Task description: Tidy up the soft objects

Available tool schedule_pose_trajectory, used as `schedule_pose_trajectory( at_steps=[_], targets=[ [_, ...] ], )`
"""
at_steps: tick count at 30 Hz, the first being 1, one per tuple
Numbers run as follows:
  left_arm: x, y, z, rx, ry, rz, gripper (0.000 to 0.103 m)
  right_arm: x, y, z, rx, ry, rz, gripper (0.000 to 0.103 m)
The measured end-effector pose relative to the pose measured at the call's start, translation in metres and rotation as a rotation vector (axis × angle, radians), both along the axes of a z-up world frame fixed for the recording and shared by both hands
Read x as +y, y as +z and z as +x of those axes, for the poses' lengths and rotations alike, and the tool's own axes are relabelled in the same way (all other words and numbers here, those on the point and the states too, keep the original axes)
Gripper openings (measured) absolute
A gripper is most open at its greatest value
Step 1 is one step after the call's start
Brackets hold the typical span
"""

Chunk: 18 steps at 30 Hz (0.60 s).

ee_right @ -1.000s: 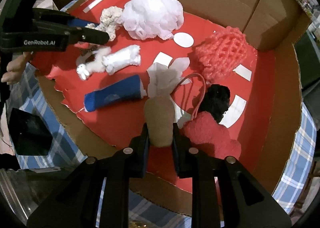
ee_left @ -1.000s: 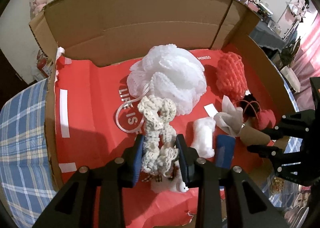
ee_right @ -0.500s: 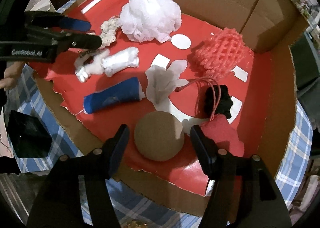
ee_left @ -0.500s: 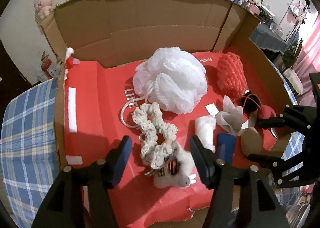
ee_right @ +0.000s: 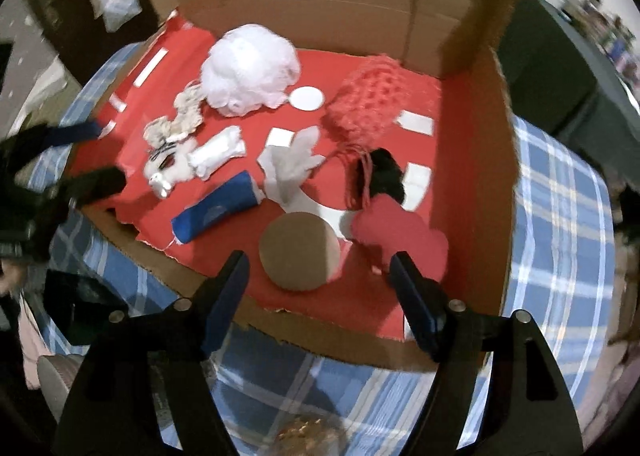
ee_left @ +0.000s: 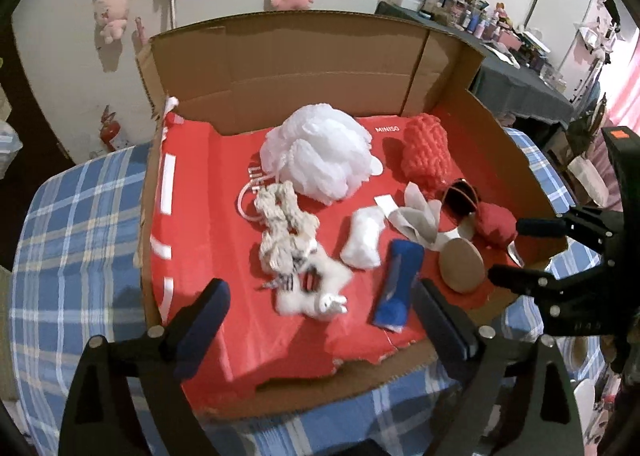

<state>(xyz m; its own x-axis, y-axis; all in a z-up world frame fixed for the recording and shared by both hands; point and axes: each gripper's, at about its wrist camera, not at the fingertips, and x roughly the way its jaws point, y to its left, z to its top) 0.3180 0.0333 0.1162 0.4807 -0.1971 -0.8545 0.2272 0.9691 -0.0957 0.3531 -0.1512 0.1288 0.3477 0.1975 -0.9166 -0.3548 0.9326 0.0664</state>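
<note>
Cardboard box (ee_left: 280, 67), red paper lining, on checked desk (ee_left: 72, 240). Left to right inside: cream crochet scrunchie (ee_left: 280, 232) touching small white plush (ee_left: 316, 292); white bath puff (ee_left: 320, 155) behind; white roll (ee_left: 364, 236); blue roll (ee_left: 400, 280); grey cloth (ee_left: 416, 215); round brown pad (ee_left: 460, 264); red knit pouch (ee_left: 426, 151) at back; black item (ee_right: 386, 175), pink plush (ee_right: 400, 232) far right. Left tongs (ee_left: 320, 320) wide, opening, nothing between, white plush just beyond. Right tongs (ee_right: 320, 280) wide, opening, brown pad between fingers, not pressed.
</note>
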Motion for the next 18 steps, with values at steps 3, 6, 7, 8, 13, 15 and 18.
schedule_pose_trajectory(
  at_steps=[3,6,7,8,13,15,18],
  targets=[
    [-0.004,-0.002,-0.007,0.006,0.017,0.008,0.094,-0.003,-0.005,-0.005,0.002,-0.045,0.007,0.073],
    [-0.009,-0.003,-0.013,0.011,0.034,0.022,0.094,-0.001,-0.008,-0.007,-0.001,-0.069,0.006,0.073],
    [-0.010,-0.003,-0.015,0.008,0.040,0.028,0.094,0.000,-0.009,-0.009,-0.001,-0.075,0.006,0.073],
    [-0.012,-0.004,-0.016,0.005,0.042,0.035,0.095,0.001,-0.010,-0.010,-0.002,-0.080,0.007,0.073],
    [-0.016,-0.011,-0.016,0.026,0.073,0.035,0.095,0.001,-0.016,-0.012,0.003,-0.107,0.005,0.074],
    [-0.016,-0.016,-0.015,0.039,0.082,0.030,0.095,0.001,-0.020,-0.012,0.011,-0.116,0.006,0.074],
    [-0.018,-0.021,-0.013,0.048,0.093,0.033,0.095,0.002,-0.025,-0.011,0.010,-0.129,-0.002,0.074]
  ],
)
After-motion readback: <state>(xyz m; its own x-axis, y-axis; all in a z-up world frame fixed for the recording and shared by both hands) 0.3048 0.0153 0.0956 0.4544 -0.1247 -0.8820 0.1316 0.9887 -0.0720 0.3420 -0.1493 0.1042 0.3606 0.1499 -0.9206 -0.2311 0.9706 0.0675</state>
